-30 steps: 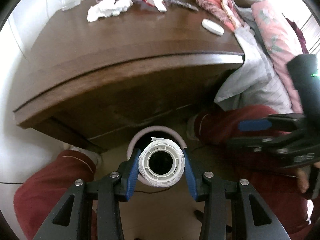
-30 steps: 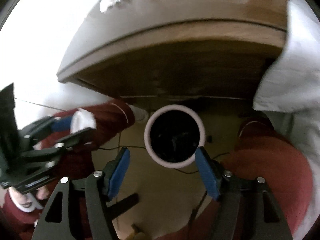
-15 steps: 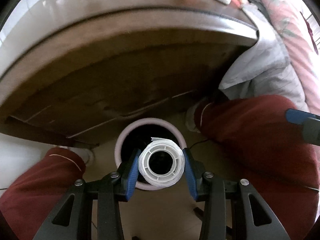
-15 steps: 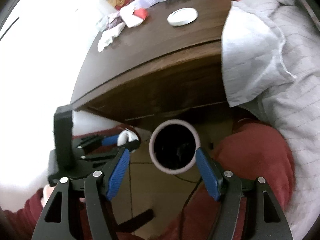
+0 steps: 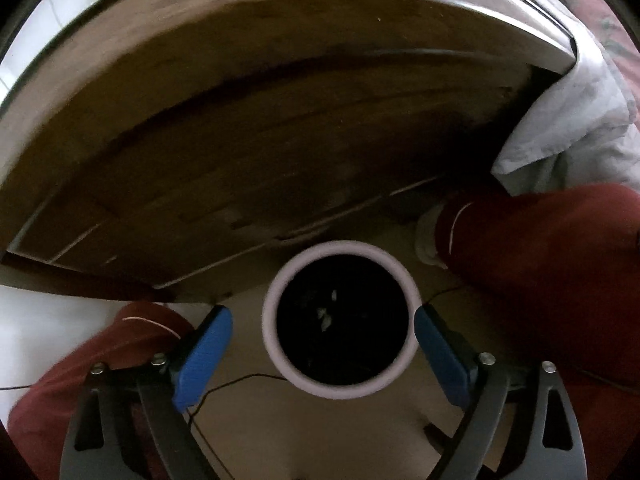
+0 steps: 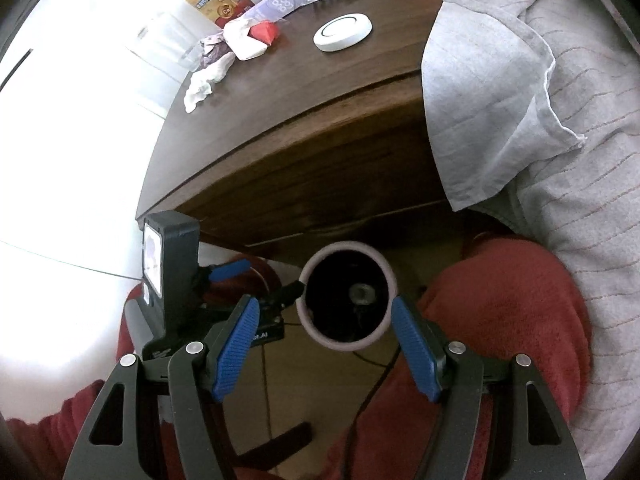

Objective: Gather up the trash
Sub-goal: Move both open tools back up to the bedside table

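Nightstand (image 6: 304,120) is still holding trash: crumpled tissue (image 6: 206,80) and wrappers at its far edge. Bin (image 5: 340,320) is sitting on the floor below, roll (image 6: 362,293) lying inside. My left gripper (image 5: 322,354) and right gripper (image 6: 326,346) are both hanging over it, jaws apart, empty (nothing between the pads). I'm planning the right for the tissue: lifting clear of the tabletop lip first, then pinching the middle.

- A dark wooden table (image 6: 304,120) fills the space ahead of and above the fingers, its top glossy, its front edge curved
- Pale tan floor (image 5: 360,436) lies below the fingers, a thin black cable (image 5: 236,380) trailing across it
- Grey striped bedding (image 6: 560,128) hangs to the right of the fingers, touching the table's corner
- Bright white light washes out the left side
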`<move>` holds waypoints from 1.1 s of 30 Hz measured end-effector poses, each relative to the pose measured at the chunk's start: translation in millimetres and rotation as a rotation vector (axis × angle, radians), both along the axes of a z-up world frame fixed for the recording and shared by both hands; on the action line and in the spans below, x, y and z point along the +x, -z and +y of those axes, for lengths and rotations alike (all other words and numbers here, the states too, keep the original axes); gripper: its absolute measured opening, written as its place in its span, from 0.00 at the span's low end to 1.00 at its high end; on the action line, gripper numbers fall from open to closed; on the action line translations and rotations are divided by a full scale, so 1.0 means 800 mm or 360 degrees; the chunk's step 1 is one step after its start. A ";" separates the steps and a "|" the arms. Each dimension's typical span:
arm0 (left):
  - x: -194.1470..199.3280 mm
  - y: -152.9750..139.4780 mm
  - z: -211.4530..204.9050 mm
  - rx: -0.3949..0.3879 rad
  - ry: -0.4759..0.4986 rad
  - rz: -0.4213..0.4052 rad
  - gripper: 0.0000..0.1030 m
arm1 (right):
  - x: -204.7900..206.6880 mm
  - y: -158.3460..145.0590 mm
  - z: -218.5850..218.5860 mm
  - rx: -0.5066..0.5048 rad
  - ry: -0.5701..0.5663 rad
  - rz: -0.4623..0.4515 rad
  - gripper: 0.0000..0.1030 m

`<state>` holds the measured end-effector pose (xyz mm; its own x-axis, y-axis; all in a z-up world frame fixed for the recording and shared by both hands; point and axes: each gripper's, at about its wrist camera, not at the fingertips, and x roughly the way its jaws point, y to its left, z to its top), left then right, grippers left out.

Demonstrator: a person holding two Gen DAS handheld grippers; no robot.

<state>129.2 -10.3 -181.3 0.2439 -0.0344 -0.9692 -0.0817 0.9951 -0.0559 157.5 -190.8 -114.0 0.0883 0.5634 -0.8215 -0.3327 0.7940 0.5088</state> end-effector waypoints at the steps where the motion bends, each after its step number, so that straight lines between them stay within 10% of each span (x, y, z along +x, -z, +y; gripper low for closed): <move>1: 0.000 -0.001 0.001 -0.0005 -0.0003 0.0000 0.90 | 0.000 0.000 0.000 0.0005 0.0000 -0.0001 0.65; 9: -0.009 -0.041 0.013 -0.0040 -0.0031 -0.0106 0.90 | 0.000 -0.015 -0.005 0.0051 0.0000 -0.0040 0.65; 20: -0.018 -0.202 0.070 0.0007 -0.0127 -0.0656 0.97 | 0.015 -0.070 0.021 0.0047 -0.0085 -0.0223 0.73; 33: 0.122 -0.214 0.145 -0.0003 -0.0241 -0.0484 1.00 | 0.036 -0.101 0.056 0.0116 -0.0100 -0.0300 0.77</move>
<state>227.0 106.1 -9.9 0.5244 0.0230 -0.8512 -0.2081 0.9728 -0.1020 186.3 -145.6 -33.1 0.1992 0.6300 -0.7507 -0.4752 0.7320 0.4882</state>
